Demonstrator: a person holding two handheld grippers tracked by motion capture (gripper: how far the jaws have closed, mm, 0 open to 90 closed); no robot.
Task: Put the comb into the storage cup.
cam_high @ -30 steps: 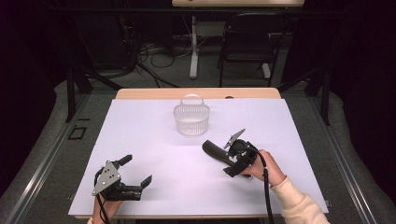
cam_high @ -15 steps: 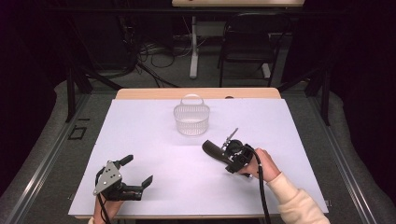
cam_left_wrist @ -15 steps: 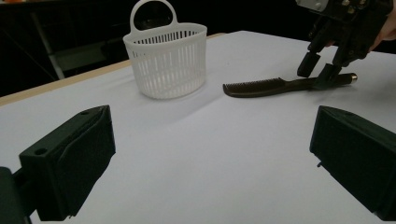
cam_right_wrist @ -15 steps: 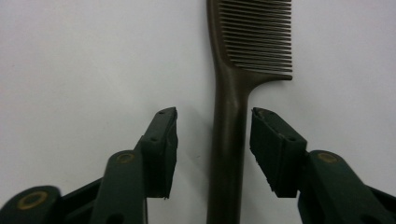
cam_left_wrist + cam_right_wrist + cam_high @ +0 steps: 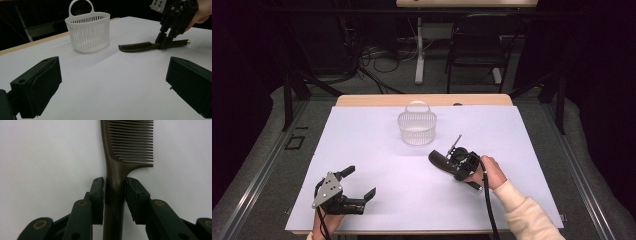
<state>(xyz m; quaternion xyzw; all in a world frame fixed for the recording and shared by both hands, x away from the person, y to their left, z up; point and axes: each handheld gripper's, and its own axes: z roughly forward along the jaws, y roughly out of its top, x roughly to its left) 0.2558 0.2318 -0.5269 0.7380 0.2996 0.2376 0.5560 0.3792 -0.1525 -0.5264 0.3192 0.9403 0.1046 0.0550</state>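
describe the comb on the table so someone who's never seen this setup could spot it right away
Start at the white table and find the white slatted basket near its far edge. Just on the near side of it, toward the person's right, lies the comb, its handle clamped by the right tool. It is the one dark, flat, fine-toothed thing lying on the white surface.

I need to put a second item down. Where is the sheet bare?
Bare: left of the basket, and between the left gripper and the comb. Crowded: around the right gripper, shut on the comb.
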